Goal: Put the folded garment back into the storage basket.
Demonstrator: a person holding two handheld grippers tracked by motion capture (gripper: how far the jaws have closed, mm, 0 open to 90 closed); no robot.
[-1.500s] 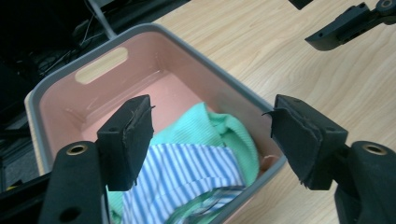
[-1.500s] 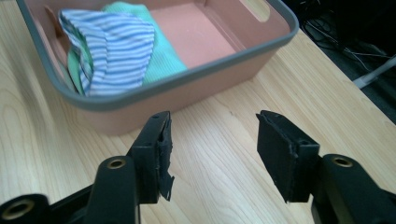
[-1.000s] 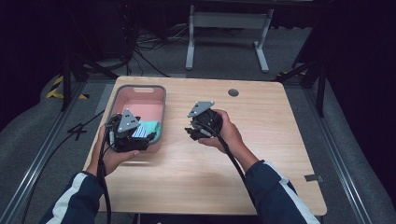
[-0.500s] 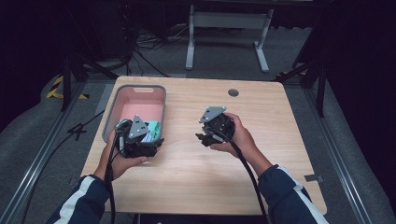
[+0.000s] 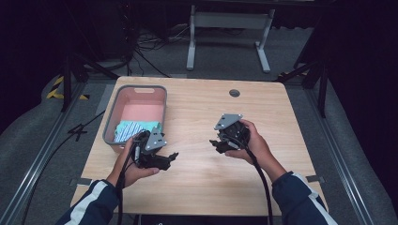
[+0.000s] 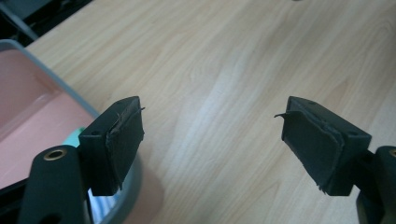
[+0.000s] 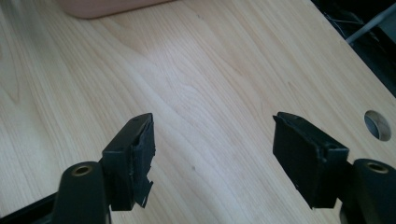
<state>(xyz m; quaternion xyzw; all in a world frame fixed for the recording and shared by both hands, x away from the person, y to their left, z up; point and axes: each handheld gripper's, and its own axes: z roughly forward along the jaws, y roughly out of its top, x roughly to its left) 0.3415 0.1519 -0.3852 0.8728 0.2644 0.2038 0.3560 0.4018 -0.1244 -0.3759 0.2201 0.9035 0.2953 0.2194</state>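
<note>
Both claws are spread and empty over the worktop [image 5: 197,108]: left claw [image 5: 170,157] beside the pink tray [image 5: 136,90], holding perhaps a striped cloth [image 5: 133,129]; right claw [image 5: 217,144] mid-worktop.

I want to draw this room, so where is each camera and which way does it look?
High view: sits above the person's side, looking forward and down on the wooden table; shows both forearms, the left tongs and right tongs, and the pink bin.
Left gripper view: rides the left tongs, looking across the table; its two black jaws stand open, the pink bin's rim at its left.
Right gripper view: rides the right tongs, facing the table's round hole; jaws open.
All three share the table; the bin is in each.
</note>
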